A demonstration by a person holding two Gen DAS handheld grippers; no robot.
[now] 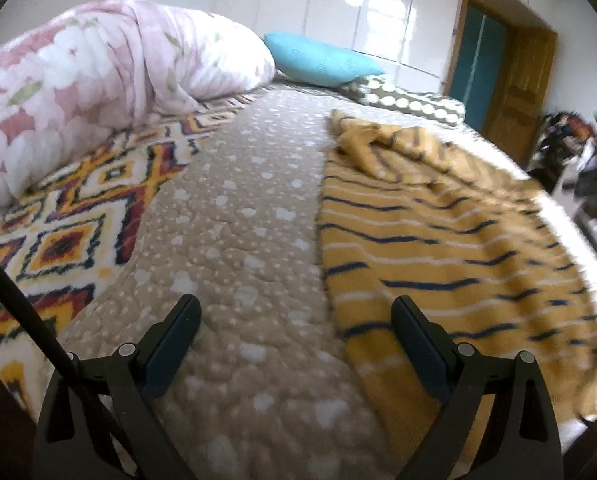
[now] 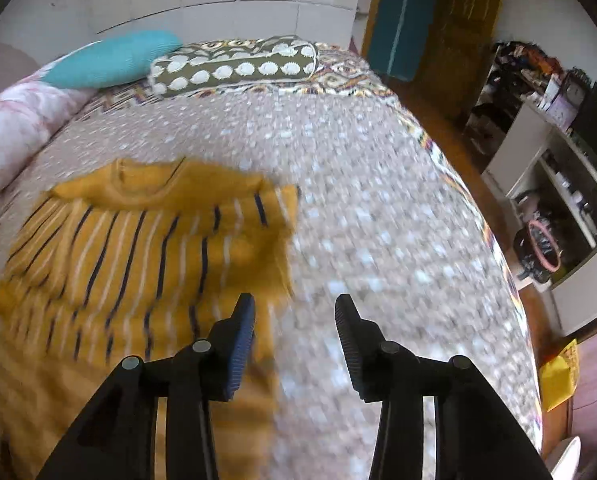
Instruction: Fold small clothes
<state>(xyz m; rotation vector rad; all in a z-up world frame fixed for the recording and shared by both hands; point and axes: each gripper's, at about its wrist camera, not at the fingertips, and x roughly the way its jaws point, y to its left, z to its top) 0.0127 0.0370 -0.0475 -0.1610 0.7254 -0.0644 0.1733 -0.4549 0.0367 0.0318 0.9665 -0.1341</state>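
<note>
left view, left to right: one pink floral duvet [image 1: 78,92] bunched at the far left, one diamond-pattern blanket [image 1: 70,220], beige dotted bedspread [image 1: 238,240], one teal pillow [image 1: 318,58], one dotted cushion [image 1: 410,102], then one mustard striped top [image 1: 438,240] lying spread on the bedspread, rumpled at its far end. left gripper [image 1: 296,312] was wide open, nothing held, above the top's left edge. right view: top [image 2: 138,248] lay at left, neckline away from camera. right gripper [image 2: 294,306] was open, empty, over the top's right edge. one wooden door [image 2: 458,20], one cluttered shelf unit [image 2: 538,160] at right. right view blurred.
</note>
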